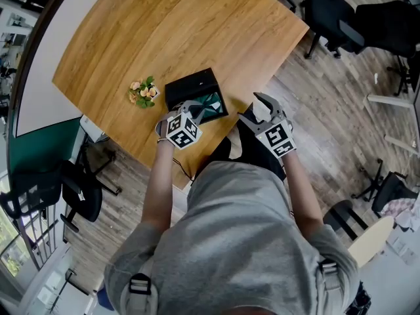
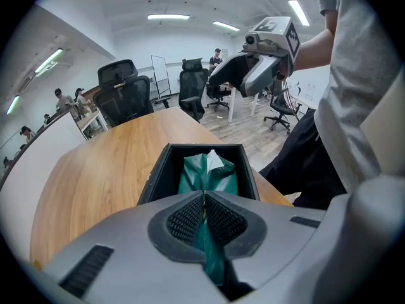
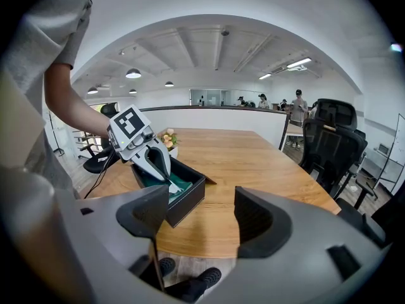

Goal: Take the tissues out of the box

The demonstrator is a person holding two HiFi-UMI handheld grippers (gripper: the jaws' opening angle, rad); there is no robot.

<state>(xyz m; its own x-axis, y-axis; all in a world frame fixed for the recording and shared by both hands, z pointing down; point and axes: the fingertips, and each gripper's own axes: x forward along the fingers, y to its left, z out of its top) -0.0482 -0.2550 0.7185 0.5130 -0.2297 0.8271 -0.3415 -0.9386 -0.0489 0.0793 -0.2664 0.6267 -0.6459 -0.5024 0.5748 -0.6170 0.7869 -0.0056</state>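
A black box (image 1: 190, 84) stands open on the wooden table (image 1: 184, 25) near its front edge, with a green tissue pack (image 1: 211, 104) inside. My left gripper (image 1: 197, 112) reaches down into the box. In the left gripper view its jaws (image 2: 204, 217) are shut on the green tissue pack (image 2: 209, 173), and a white tissue tip (image 2: 214, 160) pokes up from the pack's far end. My right gripper (image 1: 257, 108) hovers right of the box, off the table's edge, open and empty. The right gripper view shows its jaws (image 3: 202, 217) wide apart, facing the box (image 3: 190, 198) and the left gripper (image 3: 169, 183).
A small pot of flowers (image 1: 143, 92) sits left of the box. The table's front edge runs just below the box, with the person's legs under it. Black office chairs (image 1: 335, 12) stand on the wood floor to the right, and another chair (image 1: 82, 192) at the left.
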